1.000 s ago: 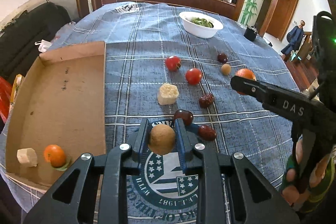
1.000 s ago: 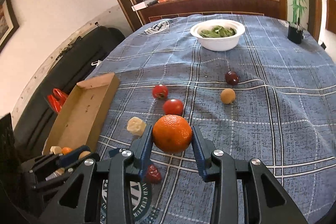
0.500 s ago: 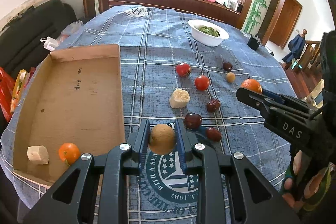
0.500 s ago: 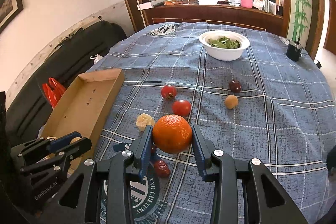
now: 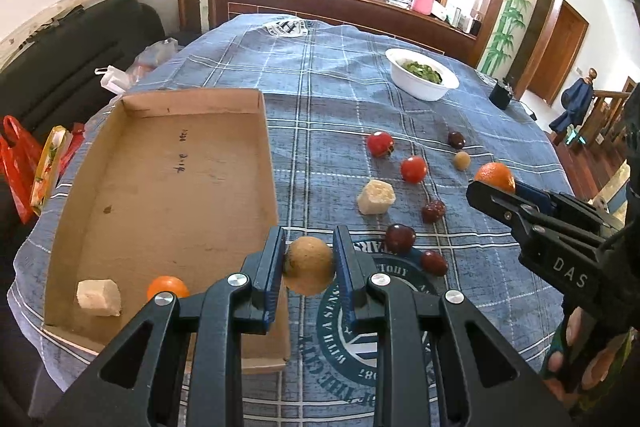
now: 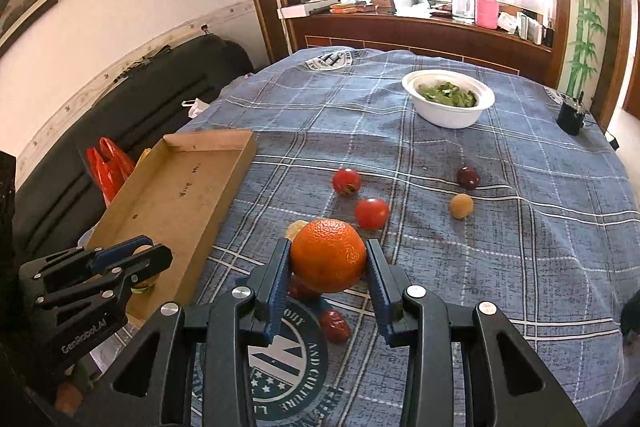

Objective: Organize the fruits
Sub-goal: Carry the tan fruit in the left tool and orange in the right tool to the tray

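Transport step, both hands loaded. My left gripper [image 5: 309, 261] is clamped on a small tan round fruit [image 5: 309, 264], carried above the near right corner of the cardboard tray [image 5: 160, 187]. My right gripper [image 6: 327, 269] is clamped on an orange [image 6: 328, 254], held over the blue plaid tablecloth [image 6: 500, 267], well to the right of the tray.

The tray already holds a small orange [image 5: 166, 287] and a pale cut chunk [image 5: 99, 297] at its near end; most of its floor is bare. Loose on the cloth lie two red tomatoes [image 5: 413, 169], another pale chunk [image 5: 376, 197], a second tan fruit [image 5: 462, 160] and several dark red fruits [image 5: 399, 238].

By my judgement, the next move calls for carrying the tan fruit over the tray wall, lowering it near the floor before I part the jaws so it does not roll, then bringing the orange across the same way without the two grippers colliding.
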Demonstrator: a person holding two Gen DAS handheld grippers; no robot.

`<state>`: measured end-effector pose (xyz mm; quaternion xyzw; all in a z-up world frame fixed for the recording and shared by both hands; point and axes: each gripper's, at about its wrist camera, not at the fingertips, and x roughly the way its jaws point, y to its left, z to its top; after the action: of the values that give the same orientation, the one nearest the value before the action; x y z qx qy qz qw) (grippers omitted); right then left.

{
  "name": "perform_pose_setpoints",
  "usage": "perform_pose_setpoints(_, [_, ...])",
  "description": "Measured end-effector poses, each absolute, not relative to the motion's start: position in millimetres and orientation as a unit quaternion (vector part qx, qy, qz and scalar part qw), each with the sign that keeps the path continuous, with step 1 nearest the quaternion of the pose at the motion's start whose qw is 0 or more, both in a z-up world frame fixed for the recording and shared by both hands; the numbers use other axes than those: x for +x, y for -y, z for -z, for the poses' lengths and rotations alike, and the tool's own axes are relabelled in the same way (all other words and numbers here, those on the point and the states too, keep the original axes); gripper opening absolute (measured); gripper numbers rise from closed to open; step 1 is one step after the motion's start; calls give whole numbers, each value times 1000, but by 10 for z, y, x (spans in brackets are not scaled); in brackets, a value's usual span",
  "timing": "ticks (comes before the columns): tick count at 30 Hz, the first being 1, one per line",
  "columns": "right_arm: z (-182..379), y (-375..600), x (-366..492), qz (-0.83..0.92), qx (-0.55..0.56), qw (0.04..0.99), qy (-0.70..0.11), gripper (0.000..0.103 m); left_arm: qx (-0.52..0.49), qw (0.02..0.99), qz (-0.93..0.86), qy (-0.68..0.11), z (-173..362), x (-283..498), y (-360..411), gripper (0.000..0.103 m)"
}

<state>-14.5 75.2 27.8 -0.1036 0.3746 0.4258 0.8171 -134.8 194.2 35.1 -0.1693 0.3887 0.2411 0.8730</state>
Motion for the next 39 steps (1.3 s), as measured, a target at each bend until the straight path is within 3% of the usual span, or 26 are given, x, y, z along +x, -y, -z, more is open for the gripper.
perform_pose_setpoints(23, [-211, -1295, -551, -498, -123, 770, -379, 37, -181, 845, -315, -392, -219, -1700, -2453, 22])
perform_pose_setpoints(39, [47, -2223, -1032, -584, -166, 685, -402, 36, -240, 798, -362, -417, 61, -1950, -3251, 22])
